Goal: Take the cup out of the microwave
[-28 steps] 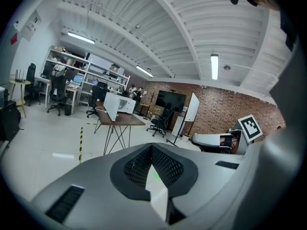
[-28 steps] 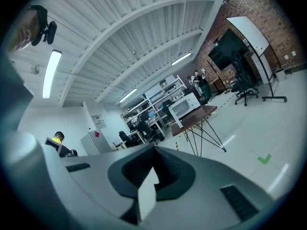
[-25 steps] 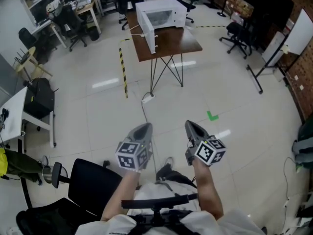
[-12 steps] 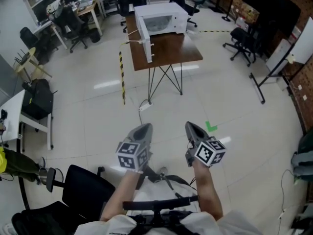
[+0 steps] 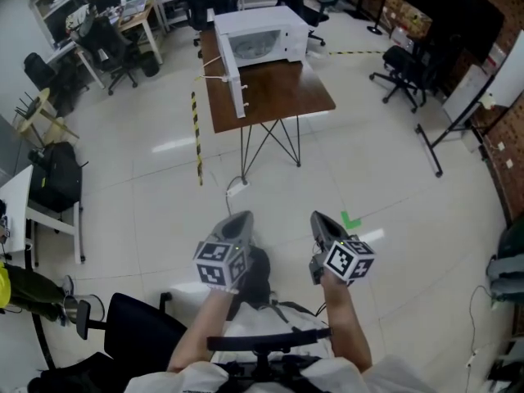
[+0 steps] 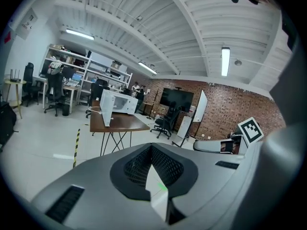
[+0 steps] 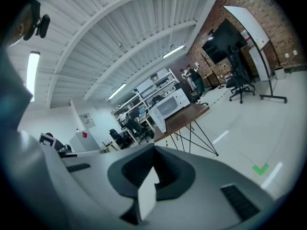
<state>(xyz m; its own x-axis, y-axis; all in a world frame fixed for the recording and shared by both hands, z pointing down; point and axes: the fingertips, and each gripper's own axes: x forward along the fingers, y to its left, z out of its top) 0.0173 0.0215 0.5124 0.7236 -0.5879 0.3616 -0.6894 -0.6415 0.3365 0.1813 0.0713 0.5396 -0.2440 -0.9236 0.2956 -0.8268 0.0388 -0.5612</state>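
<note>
- table (image 5: 282, 97): brown top, thin black wire legs, stands on the floor, far end of the head view; also seen in the left gripper view (image 6: 119, 123) and the right gripper view (image 7: 188, 114)
- microwave (image 5: 264, 29): white, sits directly on the table's far end, the only thing clearly on the top
- door (image 5: 230, 74): open, swung out along the table's left edge
- floor (image 5: 139, 195): pale glossy tiles with light glare
- power strip (image 5: 236, 188): white, lies on the floor just in front of the table legs, with a cable attached
- striped strip (image 5: 196, 137): yellow-black, just left of the table, reaching down to the floor
- green mark (image 5: 351, 219): flat on the floor, well in front of the table
</note>
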